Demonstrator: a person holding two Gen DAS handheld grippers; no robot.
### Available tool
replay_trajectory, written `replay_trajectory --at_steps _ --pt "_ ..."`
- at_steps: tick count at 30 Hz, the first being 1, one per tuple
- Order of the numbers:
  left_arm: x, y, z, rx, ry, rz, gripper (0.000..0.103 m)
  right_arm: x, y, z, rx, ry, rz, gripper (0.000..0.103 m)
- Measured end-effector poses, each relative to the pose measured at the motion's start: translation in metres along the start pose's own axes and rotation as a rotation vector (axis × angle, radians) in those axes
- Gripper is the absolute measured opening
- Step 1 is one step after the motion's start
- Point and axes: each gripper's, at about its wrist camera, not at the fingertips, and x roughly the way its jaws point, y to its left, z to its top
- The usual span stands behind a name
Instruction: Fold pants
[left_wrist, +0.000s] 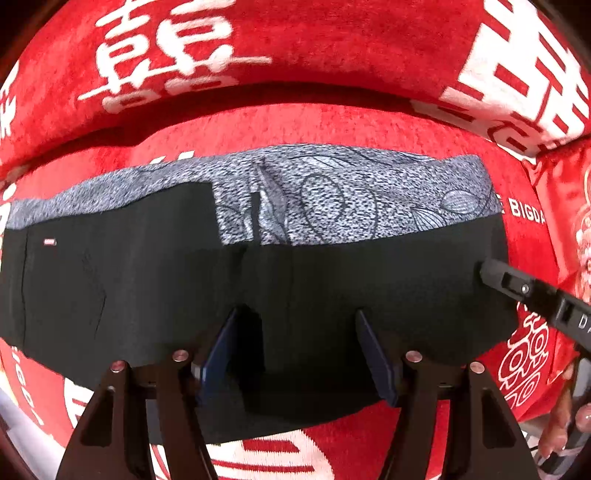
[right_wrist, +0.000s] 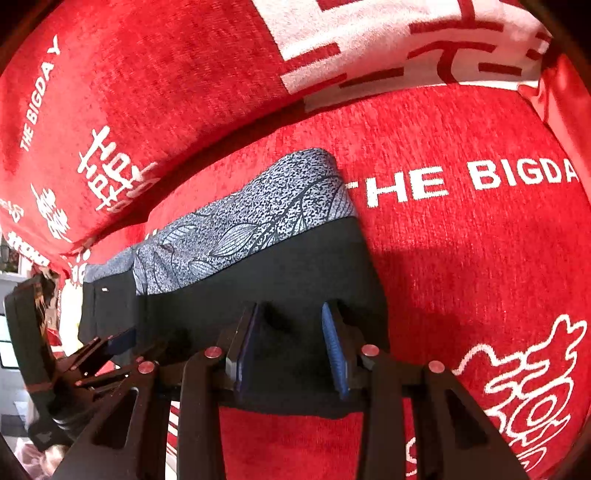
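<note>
The pants (left_wrist: 258, 280), folded into a long black band with a grey leaf-print strip along the far side, lie flat on the red sofa seat (left_wrist: 369, 125) near its front edge, with the left claw (left_wrist: 299, 339) and right claw (right_wrist: 291, 332) both released above them.

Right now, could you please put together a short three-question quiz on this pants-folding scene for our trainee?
1. True or false: the pants lie on a blue cover.
2. Which part of the pants lies nearer the backrest? A) the plain black part B) the grey leaf-patterned part
3. What English words are printed on the red cover beside the pants?

Key: 1. False, the cover is red. 2. B. 3. THE BIGDAY.
</note>
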Motion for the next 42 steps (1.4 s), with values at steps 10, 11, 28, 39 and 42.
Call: replay_trajectory --at_steps 10,11,28,39,42 --pt "-0.009 0.014 -0.016 -0.077 0.001 0.080 0.082 0.006 0.001 0.005 -0.068 0.046 0.005 0.044" --pt "-0.013 0.018 -0.019 -0.085 0.001 0.089 0.082 0.007 0.003 0.005 -0.075 0.049 0.003 0.046" --pt "-0.041 0.070 -0.044 -0.123 -0.024 0.051 0.082 0.010 0.059 -0.014 -0.160 0.056 -0.141 0.053" --pt "-0.044 0.127 -0.068 -0.171 -0.018 0.018 0.082 0.061 0.146 -0.052 -0.334 0.164 -0.035 0.027" --pt "-0.043 0.139 -0.072 -0.198 -0.013 0.011 0.082 0.070 0.157 -0.062 -0.362 0.179 -0.057 0.027"
